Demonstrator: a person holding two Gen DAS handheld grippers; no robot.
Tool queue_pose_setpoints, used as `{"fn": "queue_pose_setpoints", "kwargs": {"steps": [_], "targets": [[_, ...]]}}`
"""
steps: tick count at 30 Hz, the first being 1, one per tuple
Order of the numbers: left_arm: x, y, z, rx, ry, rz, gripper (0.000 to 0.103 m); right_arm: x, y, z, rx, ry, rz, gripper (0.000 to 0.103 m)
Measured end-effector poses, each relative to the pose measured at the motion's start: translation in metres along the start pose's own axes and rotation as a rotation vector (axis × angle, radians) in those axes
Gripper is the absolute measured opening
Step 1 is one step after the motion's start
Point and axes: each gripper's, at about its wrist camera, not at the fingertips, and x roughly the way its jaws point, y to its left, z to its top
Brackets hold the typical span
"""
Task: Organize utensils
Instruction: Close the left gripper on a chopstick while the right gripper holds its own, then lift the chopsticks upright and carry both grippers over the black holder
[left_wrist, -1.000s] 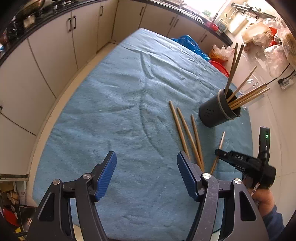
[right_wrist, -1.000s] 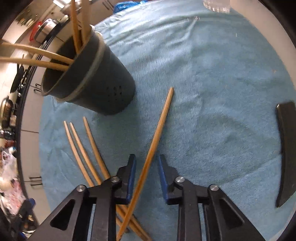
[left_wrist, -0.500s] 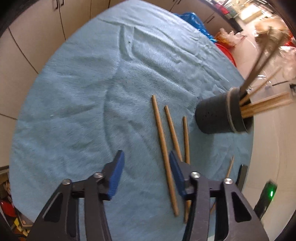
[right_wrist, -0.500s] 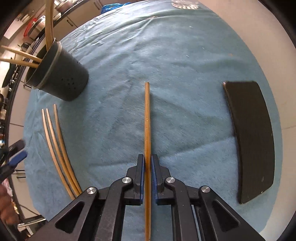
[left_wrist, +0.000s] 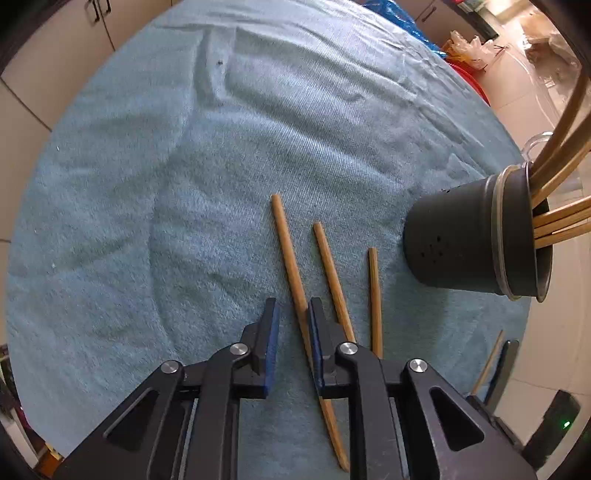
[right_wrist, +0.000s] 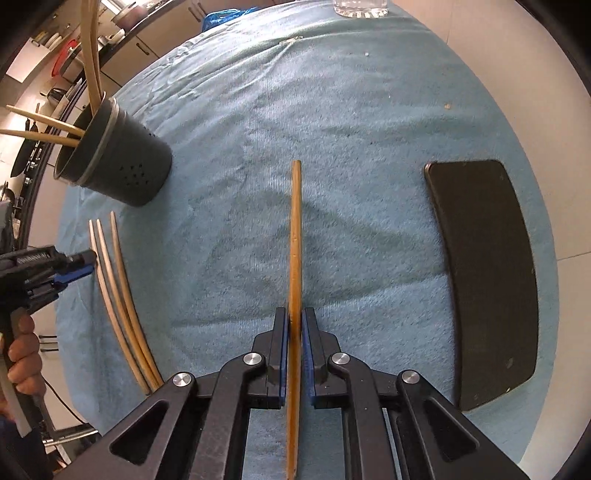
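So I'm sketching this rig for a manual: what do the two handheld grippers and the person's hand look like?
Both grippers are black, with open triangular cut-outs in the linkage arms, silver round pivot bolts and blue pads lining the inner faces of flat fingers: left gripper, right gripper. In the right wrist view the left one has a white printed label on its body. The hand grips a pale handle; a dark blue sleeve edge shows below.
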Motion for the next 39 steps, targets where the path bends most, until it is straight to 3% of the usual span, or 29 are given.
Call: {"fn": "queue_pose_setpoints", "kwargs": {"steps": [3,10,16,20,21,26,33,39], "targets": [[-0.003,0.003,-0.002,0.014,-0.004,-0.004,0.009,-0.001,0.000,0.006,-0.003,0.000,-0.001,0.008],[-0.010,0.022,-0.020,0.053,0.013,-0.008,0.009,0.002,-0.001,0.025,0.002,-0.004,-0.017,0.016],[-0.006,0.019,-0.016,0.045,0.018,-0.009,0.014,0.012,0.007,0.040,-0.014,0.015,-0.031,0.016],[-0.005,0.010,-0.017,0.094,-0.014,0.031,0.011,0.015,0.018,0.044,-0.055,0.009,-0.069,0.015],[-0.005,0.009,-0.020,0.098,-0.026,0.023,0.009,0.015,0.020,0.044,-0.061,0.007,-0.068,0.008],[-0.020,0.014,-0.037,0.096,-0.085,-0.043,0.006,0.014,0.018,0.039,-0.061,-0.015,-0.026,0.007],[-0.087,0.016,-0.059,0.126,-0.272,-0.094,0.006,-0.042,0.025,0.023,-0.106,-0.198,0.073,0.007],[-0.130,0.012,-0.070,0.142,-0.373,-0.107,0.006,-0.097,0.045,0.008,-0.170,-0.382,0.157,0.007]]}}
